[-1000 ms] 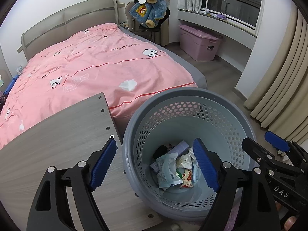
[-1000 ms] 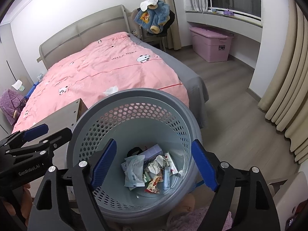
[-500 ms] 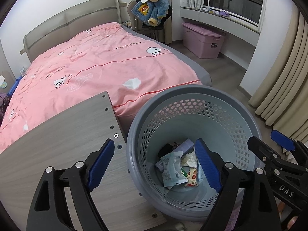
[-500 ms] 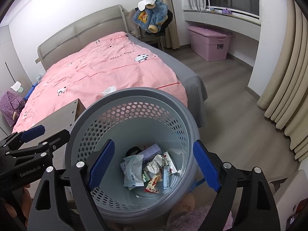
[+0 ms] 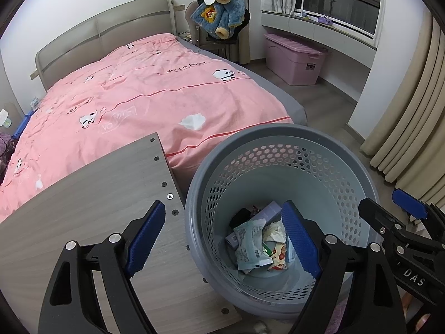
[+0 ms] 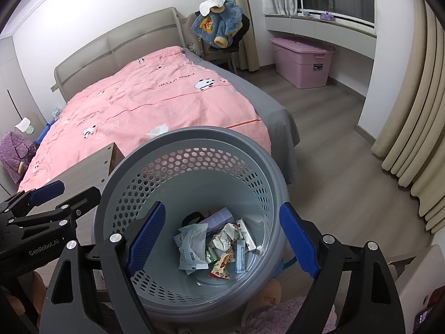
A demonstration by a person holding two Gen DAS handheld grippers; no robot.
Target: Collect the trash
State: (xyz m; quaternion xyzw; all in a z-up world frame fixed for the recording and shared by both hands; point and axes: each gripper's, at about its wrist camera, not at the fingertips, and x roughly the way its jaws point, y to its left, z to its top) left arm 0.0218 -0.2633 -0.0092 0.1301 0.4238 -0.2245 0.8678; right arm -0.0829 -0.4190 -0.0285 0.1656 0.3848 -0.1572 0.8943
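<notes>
A grey perforated basket (image 5: pixel 278 130) stands on the floor at the foot of the bed, below both grippers. Several wrappers and crumpled papers (image 5: pixel 258 247) lie at its bottom. My left gripper (image 5: pixel 222 240) hangs open over the basket's left rim, with nothing between its blue pads. My right gripper (image 6: pixel 222 239) is open above the basket (image 6: pixel 194 135) and the trash (image 6: pixel 217 247), also holding nothing. Each gripper shows in the other's view: the right gripper (image 5: pixel 389 208) and the left gripper (image 6: pixel 66 194). A crumpled white tissue (image 5: pixel 192 121) lies on the pink bedcover.
A wood-grain board (image 5: pixel 83 194) sits left of the basket against the bed (image 5: pixel 139 83). A pink storage box (image 5: pixel 294 58) and a chair with a blue jacket (image 5: pixel 219 19) stand at the back. Curtains (image 5: pixel 411 111) hang on the right. A slippered foot (image 6: pixel 271 292) is beside the basket.
</notes>
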